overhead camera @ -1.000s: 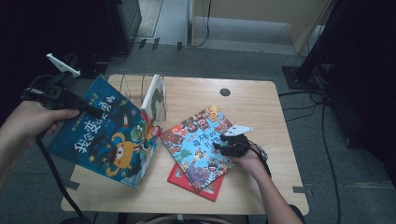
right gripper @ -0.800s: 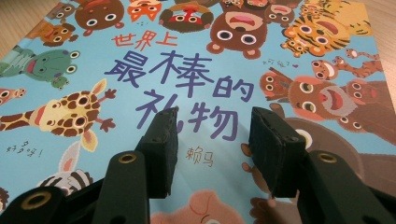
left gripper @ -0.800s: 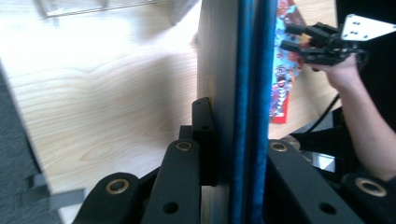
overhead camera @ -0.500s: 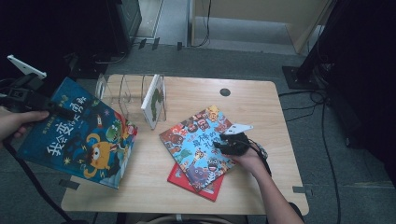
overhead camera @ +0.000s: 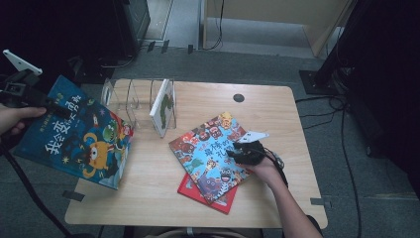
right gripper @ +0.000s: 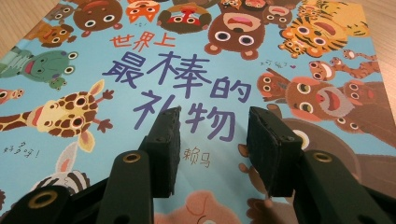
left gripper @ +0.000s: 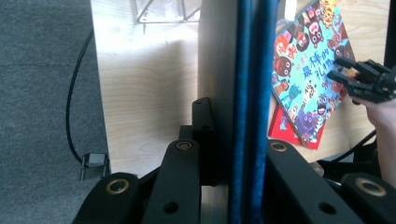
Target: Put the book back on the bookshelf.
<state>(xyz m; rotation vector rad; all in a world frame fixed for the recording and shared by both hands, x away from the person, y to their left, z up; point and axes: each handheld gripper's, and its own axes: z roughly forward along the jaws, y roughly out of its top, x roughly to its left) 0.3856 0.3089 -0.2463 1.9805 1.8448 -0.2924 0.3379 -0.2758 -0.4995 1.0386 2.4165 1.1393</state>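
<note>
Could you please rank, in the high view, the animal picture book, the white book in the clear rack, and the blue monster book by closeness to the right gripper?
From the right gripper:
1. Animal picture book, directly beneath it.
2. White book, upright in the clear rack, up-left.
3. Blue monster book, far left.

Wooden table [overhead camera: 163, 198]: clear rack [overhead camera: 130, 96], red book [overhead camera: 198, 192] beneath animal book [overhead camera: 210, 154].

Glossy paper book covers [overhead camera: 213, 153] on a matt wooden table [overhead camera: 277, 114].
</note>
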